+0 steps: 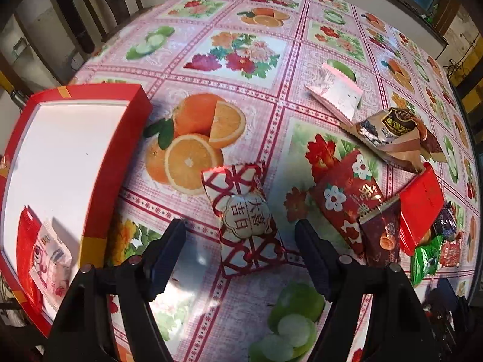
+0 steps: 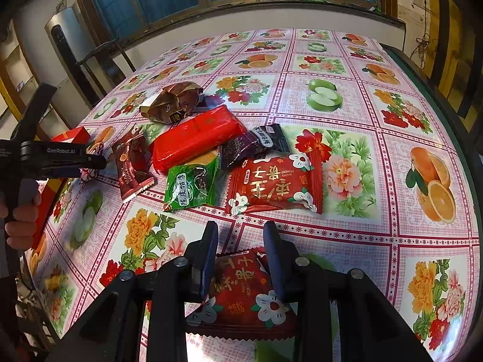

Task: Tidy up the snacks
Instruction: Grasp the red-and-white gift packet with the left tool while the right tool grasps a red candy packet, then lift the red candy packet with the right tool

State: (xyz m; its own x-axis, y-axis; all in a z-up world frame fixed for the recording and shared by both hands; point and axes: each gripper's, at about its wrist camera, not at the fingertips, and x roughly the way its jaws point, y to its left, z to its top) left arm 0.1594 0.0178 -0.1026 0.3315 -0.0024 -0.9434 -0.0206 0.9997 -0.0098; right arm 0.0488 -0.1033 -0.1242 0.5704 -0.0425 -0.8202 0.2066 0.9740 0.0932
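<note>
The right gripper (image 2: 240, 241) is clamped on a red flower-printed snack packet (image 2: 246, 295), pinched between its 2 fingers above the table. The left gripper (image 1: 241, 235) stands open, its fingers straddling a red-and-white patterned packet (image 1: 246, 217) that lies flat on the fruit-print tablecloth (image 1: 241, 45); the pads do not touch it. To its left sits the red box (image 1: 117, 150), white inside, with 2 packets (image 1: 45, 256) in its near corner. Ahead of the right gripper lies the heap: a matching red flower packet (image 2: 274, 184), a green packet (image 2: 191, 187), a long red bar (image 2: 197, 137), a dark purple packet (image 2: 253, 144) and a brown wrapper (image 2: 176, 101).
</note>
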